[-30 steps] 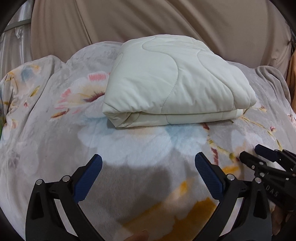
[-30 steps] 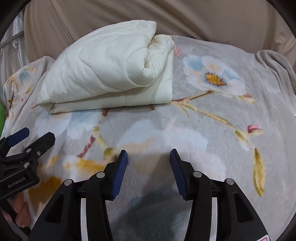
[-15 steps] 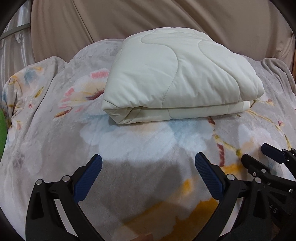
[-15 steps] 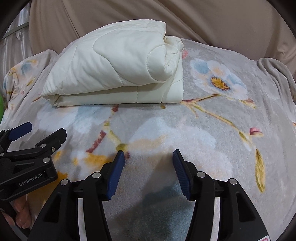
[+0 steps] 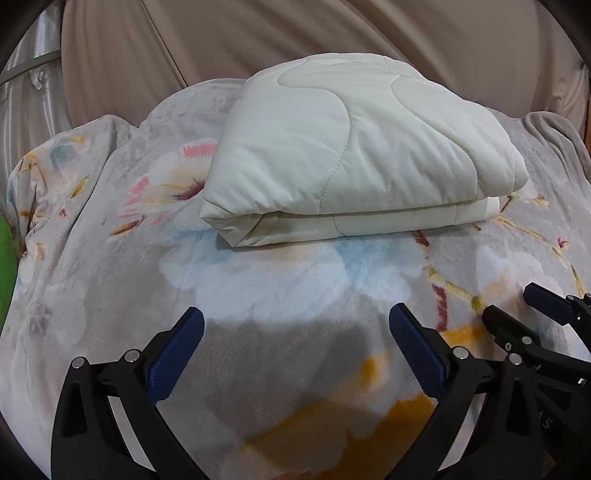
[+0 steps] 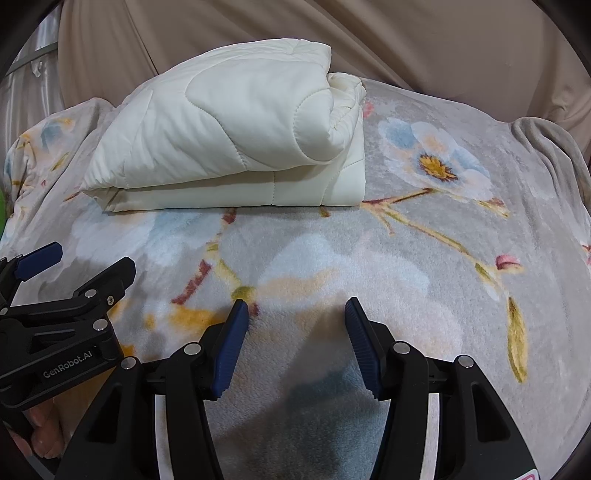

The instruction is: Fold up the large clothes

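A cream quilted garment (image 5: 354,147) lies folded into a thick rectangular bundle on a floral fleece blanket (image 5: 288,280). It also shows in the right wrist view (image 6: 229,136), with a rolled edge at its right end. My left gripper (image 5: 295,325) is open and empty, hovering over the blanket well in front of the bundle. My right gripper (image 6: 293,317) is open and empty, also short of the bundle. The right gripper shows at the right edge of the left wrist view (image 5: 532,317). The left gripper shows at the left of the right wrist view (image 6: 74,266).
A beige curtain (image 5: 295,33) hangs behind the bed. The grey blanket bunches into folds at the far right (image 6: 546,147). A green object (image 5: 5,266) sits at the left edge. Bare blanket lies to the right of the bundle (image 6: 443,166).
Both grippers have moved forward a little, so the bundle looks larger and nearer. Both stay open and empty. The bundle has not moved.
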`<state>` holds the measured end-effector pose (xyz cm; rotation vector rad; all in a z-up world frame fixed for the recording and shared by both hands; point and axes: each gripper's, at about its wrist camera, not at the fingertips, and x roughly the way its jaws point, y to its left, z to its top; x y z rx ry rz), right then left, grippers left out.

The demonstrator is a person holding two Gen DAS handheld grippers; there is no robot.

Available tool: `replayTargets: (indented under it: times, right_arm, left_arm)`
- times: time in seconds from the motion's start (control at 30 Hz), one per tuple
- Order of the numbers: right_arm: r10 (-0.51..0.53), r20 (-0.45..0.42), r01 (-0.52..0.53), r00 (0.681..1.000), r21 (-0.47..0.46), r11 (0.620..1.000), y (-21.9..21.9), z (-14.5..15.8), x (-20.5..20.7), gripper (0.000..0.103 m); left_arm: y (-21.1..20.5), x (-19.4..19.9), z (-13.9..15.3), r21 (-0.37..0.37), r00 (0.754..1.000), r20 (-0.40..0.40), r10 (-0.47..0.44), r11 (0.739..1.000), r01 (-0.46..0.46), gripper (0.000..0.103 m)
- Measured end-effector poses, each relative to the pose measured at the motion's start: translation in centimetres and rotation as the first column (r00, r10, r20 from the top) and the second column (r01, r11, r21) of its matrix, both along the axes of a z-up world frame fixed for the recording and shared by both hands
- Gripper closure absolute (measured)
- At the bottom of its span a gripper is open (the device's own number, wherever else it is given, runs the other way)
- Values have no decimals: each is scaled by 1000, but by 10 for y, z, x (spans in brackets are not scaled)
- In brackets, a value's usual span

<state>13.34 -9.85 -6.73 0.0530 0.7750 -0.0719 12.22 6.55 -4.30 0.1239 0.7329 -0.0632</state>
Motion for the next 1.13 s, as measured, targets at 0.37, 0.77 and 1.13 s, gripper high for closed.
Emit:
replayTargets:
  times: [0.37, 0.77, 1.13]
  right_arm:
    - [0, 2, 0, 1000, -4, 1000, 0, 0, 0, 49]
    - [0, 3, 0, 1000, -4, 1000, 0, 1, 0, 49]
    - [-2, 4, 2, 1000, -5, 1000, 0, 1, 0, 49]
  left_arm:
    - [-1, 2, -1, 14, 1000, -8, 11, 1000, -10, 5]
    - [-2, 0, -1, 29, 1000, -1, 9, 1000, -9, 5]
    - [-4, -1, -1, 47, 1000, -2, 2, 999, -2, 5]
